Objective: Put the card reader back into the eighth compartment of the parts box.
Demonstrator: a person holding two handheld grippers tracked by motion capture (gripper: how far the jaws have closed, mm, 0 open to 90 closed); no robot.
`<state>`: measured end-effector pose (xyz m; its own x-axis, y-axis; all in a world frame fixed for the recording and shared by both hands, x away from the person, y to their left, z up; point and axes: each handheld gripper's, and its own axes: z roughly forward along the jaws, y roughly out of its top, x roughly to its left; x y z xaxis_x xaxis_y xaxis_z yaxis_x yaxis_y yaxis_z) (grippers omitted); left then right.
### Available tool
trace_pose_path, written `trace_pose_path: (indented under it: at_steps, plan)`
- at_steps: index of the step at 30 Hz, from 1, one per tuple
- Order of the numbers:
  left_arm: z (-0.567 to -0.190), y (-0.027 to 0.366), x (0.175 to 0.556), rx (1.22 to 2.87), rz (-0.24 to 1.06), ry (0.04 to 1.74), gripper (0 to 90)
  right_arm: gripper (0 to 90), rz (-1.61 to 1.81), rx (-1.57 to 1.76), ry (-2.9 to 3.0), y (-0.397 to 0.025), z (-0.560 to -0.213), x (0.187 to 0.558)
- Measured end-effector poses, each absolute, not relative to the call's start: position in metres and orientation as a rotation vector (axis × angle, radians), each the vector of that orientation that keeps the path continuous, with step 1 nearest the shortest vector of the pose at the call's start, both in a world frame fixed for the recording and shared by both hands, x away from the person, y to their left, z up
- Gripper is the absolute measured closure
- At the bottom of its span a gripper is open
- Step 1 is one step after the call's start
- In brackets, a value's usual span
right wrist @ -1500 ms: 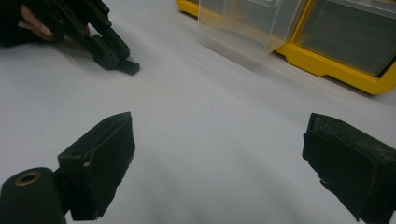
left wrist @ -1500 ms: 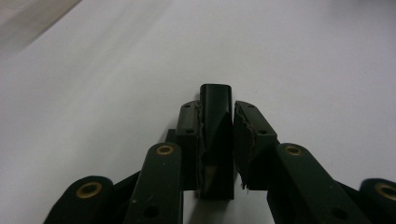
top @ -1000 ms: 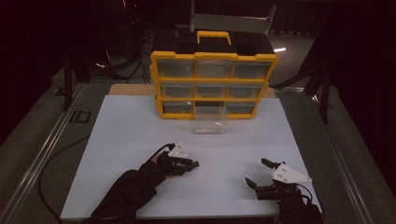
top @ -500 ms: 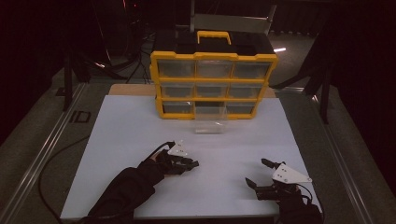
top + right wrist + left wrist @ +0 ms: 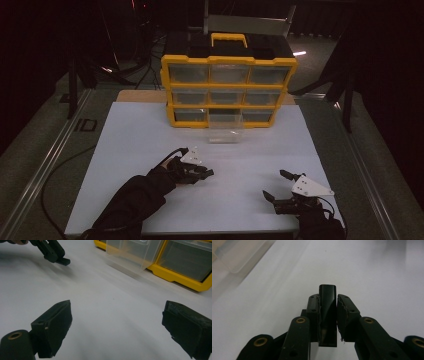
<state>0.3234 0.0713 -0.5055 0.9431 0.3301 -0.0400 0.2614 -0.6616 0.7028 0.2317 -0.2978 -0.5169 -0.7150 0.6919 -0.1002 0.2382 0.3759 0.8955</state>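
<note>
My left gripper [image 5: 328,302] is shut on a small black block [image 5: 327,312], which stands upright between the jaws just above the white board. From above, the left gripper [image 5: 207,173] sits at the board's front left of centre, with a dark sleeve behind it. My right gripper [image 5: 274,184] rests near the front right with its jaws wide apart. In its own view the right gripper [image 5: 117,322] has nothing between its fingers, and the left gripper [image 5: 53,253] with the black block [image 5: 63,261] shows far off at the upper left.
A yellow drawer organizer [image 5: 228,90] with a black top stands at the back of the white board [image 5: 130,150]. One clear drawer [image 5: 224,127] juts out from its bottom row, also seen as the clear drawer [image 5: 132,252]. A cable trails off the left edge.
</note>
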Motion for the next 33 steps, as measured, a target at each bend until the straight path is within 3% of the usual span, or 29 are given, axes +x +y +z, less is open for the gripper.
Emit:
trace_pose_path:
  at_steps: [33]
  plan:
    - [-0.466, 0.062, 0.340, 2.297, 0.174, 0.388, 73.4, 9.0, 1.303, 0.807, 2.178, -0.297, -0.517, 0.231]
